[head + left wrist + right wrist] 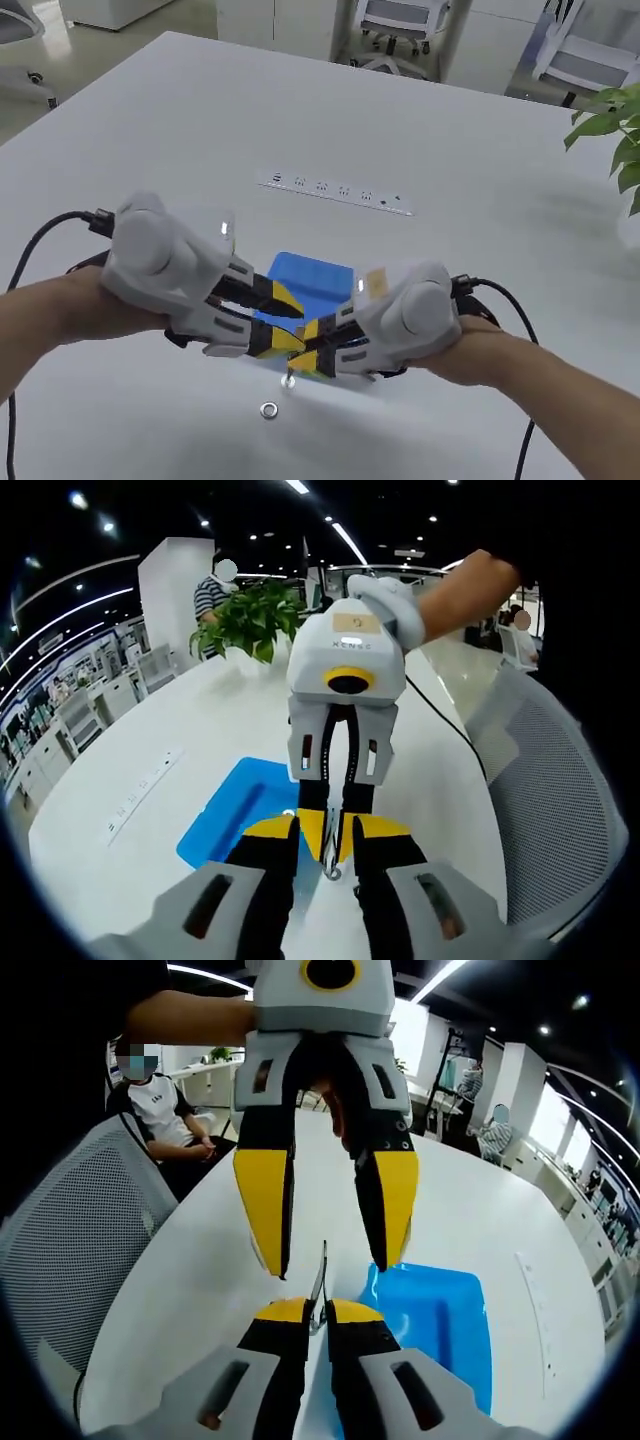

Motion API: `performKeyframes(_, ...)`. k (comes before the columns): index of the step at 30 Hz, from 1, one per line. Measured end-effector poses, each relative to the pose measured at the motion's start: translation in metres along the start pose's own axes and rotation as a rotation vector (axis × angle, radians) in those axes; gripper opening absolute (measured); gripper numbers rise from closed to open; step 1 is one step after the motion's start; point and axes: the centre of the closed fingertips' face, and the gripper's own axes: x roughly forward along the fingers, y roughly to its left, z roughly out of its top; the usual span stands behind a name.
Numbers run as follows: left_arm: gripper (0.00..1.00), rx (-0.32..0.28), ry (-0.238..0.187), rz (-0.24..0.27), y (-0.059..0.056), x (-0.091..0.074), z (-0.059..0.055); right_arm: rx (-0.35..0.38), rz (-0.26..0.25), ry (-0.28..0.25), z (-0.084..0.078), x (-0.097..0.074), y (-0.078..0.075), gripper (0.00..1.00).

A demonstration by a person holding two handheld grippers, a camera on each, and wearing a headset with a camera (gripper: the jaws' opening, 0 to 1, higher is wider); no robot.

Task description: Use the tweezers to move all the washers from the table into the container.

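One washer (268, 409) is seen lying flat on the table (300, 120), just below and in front of the tweezers' working end and apart from it. The blue container (440, 1310) sits just behind the tweezers.

The tweezers (318, 1285) are clamped edge-on between the pressed-together jaws of the right gripper (318, 1315). The jaws of the left gripper (328, 1260) are spread wide to either side of the tweezers and touch neither arm. Whether the tweezers' own arms are squeezed shut cannot be told, and nothing can be made out between their tips. A small glint near the tip in the head view cannot be identified.

Several failures are judged possible from here:

- **Off-centre closing:** If the left jaws are closed off-centre, the thin metal could be levered sideways and twisted out of the right grip.
- **Crowded grippers:** The two grippers are crowded nose to nose, so the tweezers could be knocked loose by a bump.
- **Steep approach:** The washer could be skated away across the smooth tabletop if it is approached too steeply.
- **Weak pinch:** If it is pinched weakly at its rim, it could be dropped short of the container wall.
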Motion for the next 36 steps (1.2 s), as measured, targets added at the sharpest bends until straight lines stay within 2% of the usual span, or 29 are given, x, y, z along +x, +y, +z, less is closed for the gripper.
performKeyframes(3,0.38,-0.036,-0.019,0.013,0.002,-0.004,0.0,-0.001,-0.006,-0.005,0.004,-0.004,-0.002,0.08)
performKeyframes(7,0.5,-0.066,-0.031,0.055,0.007,-0.011,-0.004,0.003,-0.01,-0.012,0.009,-0.009,-0.004,0.08)
performKeyframes(10,0.57,-0.098,-0.046,0.072,0.007,-0.015,-0.006,0.005,-0.011,-0.016,0.012,-0.012,-0.005,0.08)
performKeyframes(15,0.7,-0.131,-0.044,0.092,0.005,-0.019,-0.012,0.006,-0.016,-0.019,0.018,-0.02,-0.011,0.08)
performKeyframes(21,0.87,-0.165,-0.077,0.134,0.005,-0.028,-0.012,0.009,-0.026,-0.027,0.024,-0.03,-0.018,0.08)
performKeyframes(27,0.94,-0.184,-0.088,0.159,0.004,-0.034,-0.013,0.018,-0.052,-0.041,0.027,-0.04,-0.029,0.08)
performKeyframes(36,0.99,-0.209,-0.096,0.165,-0.003,-0.038,-0.017,0.019,-0.088,-0.037,0.022,-0.048,-0.046,0.08)
